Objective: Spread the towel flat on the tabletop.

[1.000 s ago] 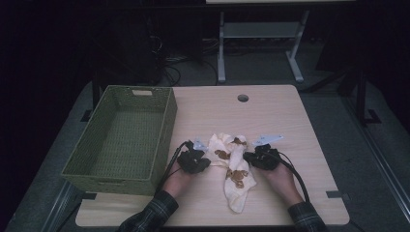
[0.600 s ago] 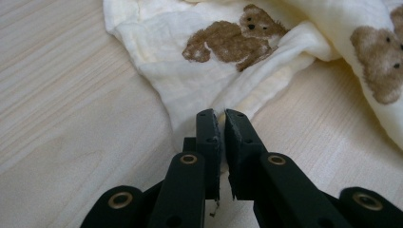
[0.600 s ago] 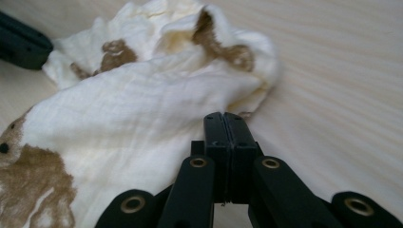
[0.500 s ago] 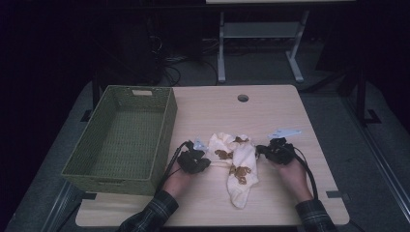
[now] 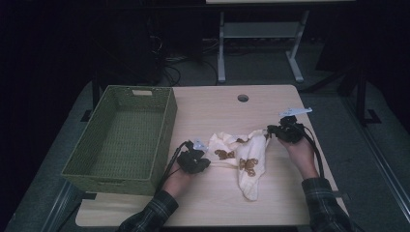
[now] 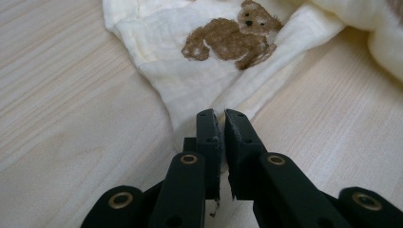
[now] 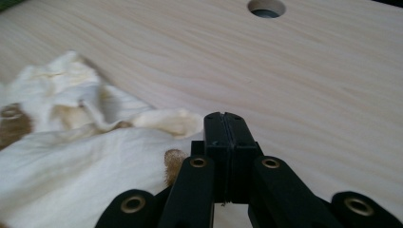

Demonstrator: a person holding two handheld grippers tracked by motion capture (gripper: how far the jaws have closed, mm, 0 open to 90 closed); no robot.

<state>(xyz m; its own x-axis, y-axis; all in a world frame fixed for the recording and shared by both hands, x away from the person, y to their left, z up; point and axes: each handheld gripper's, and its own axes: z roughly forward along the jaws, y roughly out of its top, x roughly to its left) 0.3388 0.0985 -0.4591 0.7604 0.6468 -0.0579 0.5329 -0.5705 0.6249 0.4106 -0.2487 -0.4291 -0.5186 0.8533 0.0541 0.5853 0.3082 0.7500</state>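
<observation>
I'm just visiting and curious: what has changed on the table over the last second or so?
The right gripper has moved out toward the table's right side, drawing a corner of the bear-print cloth with it, so the cloth is now stretched wider between the hands. Its jaws are shut on that corner. The left gripper stayed in place, shut on the cloth's other end. The green basket has not moved.

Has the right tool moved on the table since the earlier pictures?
Yes. In the high view the right tool has shifted toward the table's right edge and slightly farther from the person, drawing the cloth with it.
</observation>
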